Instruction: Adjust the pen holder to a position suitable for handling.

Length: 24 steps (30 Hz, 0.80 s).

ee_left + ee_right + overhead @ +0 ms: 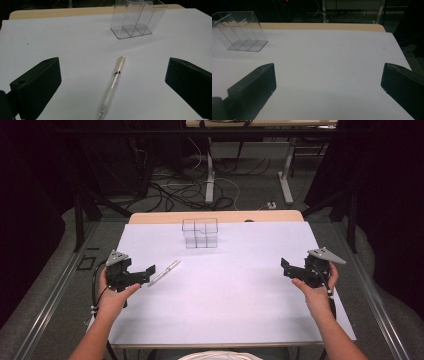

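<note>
A clear plastic pen (164,272) (113,83) lies flat on the white table sheet (225,290), slanting toward the far right. My left gripper (149,272) (112,85) is open just above the sheet at the pen's near end, with the pen lying between its wide jaws. A clear plastic holder with upright compartments (200,233) (136,18) (240,31) stands empty at the back centre. My right gripper (284,266) (328,85) is open over bare sheet at the right side, nothing between its jaws.
The sheet covers a wooden table whose far edge (215,216) shows beyond the holder. Desk legs and cables (210,185) are on the floor behind. A metal rail (55,290) runs along the left side.
</note>
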Tool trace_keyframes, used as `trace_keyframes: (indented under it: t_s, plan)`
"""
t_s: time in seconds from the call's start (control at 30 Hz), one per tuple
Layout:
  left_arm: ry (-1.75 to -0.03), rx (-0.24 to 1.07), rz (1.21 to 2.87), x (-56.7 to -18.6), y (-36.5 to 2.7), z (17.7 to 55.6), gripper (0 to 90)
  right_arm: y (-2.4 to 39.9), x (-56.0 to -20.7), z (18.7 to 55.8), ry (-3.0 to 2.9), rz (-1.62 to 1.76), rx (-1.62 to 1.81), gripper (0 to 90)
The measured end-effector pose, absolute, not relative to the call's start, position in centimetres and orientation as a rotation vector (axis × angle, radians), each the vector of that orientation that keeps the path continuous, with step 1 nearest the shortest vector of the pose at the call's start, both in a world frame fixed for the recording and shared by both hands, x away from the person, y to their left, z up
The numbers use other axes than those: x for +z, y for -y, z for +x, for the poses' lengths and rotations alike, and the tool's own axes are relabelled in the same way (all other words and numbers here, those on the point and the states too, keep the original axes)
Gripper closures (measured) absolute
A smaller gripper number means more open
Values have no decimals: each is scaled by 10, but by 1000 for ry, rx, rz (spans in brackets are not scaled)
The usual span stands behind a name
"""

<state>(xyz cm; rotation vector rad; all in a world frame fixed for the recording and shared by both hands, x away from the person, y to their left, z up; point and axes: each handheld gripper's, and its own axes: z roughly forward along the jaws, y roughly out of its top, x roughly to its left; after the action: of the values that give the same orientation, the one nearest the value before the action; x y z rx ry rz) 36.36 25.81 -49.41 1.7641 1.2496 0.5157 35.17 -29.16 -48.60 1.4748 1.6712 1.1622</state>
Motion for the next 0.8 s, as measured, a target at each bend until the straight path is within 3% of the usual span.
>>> trace_keyframes:
  t_s: [0.43,0.8]
  plan:
    - [-1274,546,1819,-485,-249,375,41,284,-492,353,-1720,1430,1123,0]
    - [-1330,513,1889,-466,-244,388,132,282,-489,352,-1735,1409,1119,1]
